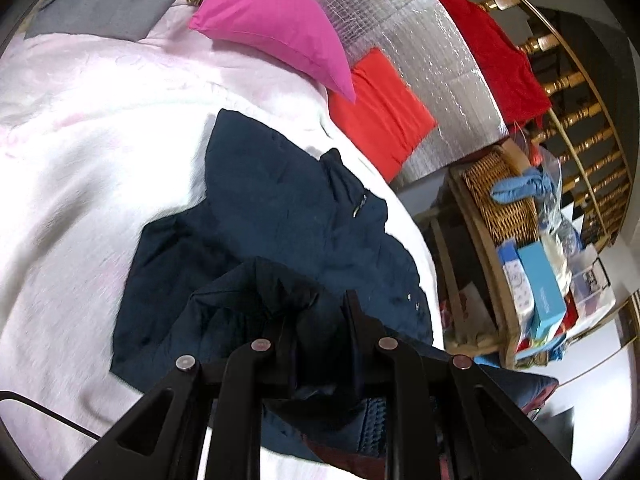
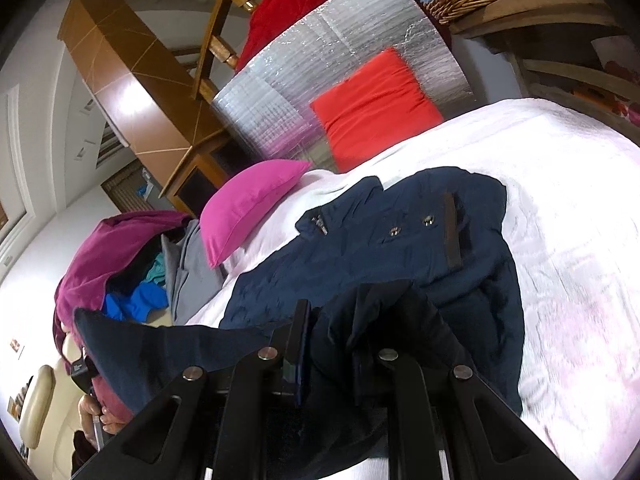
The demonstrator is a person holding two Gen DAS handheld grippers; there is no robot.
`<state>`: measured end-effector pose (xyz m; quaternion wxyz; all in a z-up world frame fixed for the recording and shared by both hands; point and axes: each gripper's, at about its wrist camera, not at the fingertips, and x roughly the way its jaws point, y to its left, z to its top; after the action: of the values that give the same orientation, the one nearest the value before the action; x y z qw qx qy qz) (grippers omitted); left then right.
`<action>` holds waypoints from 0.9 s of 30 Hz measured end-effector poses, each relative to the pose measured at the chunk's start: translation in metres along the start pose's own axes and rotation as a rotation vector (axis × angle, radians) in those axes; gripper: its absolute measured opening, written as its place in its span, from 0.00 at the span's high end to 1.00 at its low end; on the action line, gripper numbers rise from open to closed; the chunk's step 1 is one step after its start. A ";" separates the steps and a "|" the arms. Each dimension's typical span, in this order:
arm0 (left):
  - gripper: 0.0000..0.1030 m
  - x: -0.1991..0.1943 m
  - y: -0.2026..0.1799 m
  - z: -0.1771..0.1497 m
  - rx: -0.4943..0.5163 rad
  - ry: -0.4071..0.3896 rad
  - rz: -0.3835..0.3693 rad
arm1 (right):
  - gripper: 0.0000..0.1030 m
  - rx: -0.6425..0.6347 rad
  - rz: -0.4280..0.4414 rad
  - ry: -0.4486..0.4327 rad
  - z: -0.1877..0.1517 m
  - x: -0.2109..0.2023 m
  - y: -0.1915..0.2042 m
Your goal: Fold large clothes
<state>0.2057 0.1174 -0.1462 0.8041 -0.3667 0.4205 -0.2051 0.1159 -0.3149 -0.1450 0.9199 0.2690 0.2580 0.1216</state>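
The left claw (image 1: 318,312) is seen clamped on a bunched fold of the navy jacket (image 1: 280,216), the dark cloth being pinched between its black fingers (image 1: 352,312) and raised off the bed; the right claw (image 2: 340,320) is likewise closed on another gathered edge of the same jacket (image 2: 400,248), with cloth draped over and between its fingers (image 2: 300,320). Beyond both claws the rest of the garment is spread flat on the white bedspread (image 1: 80,200), its metal snaps and a brown-edged pocket flap turned upward. Further out from the claws, a pink pillow (image 1: 272,24) and an orange-red cushion (image 1: 380,112) are propped at the silver quilted headboard (image 1: 432,80). Off the edge of the bed, a wicker basket (image 1: 500,196) is set on a wooden shelf, and a heap of mixed clothes (image 2: 132,264) is piled beside the pink pillow
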 end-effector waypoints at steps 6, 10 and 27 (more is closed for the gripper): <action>0.80 0.034 0.005 0.020 -0.035 -0.021 -0.003 | 0.83 0.009 -0.023 -0.021 0.020 0.026 -0.003; 0.80 0.050 0.000 0.036 -0.022 -0.031 0.027 | 0.83 0.017 -0.039 -0.037 0.035 0.046 -0.007; 0.80 0.093 -0.001 0.107 0.009 -0.123 0.118 | 0.83 0.130 -0.069 -0.111 0.099 0.114 -0.052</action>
<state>0.3461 0.1017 -0.1537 0.8408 -0.3496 0.3901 -0.1364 0.2688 -0.3593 -0.1491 0.9170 0.3257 0.2229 0.0578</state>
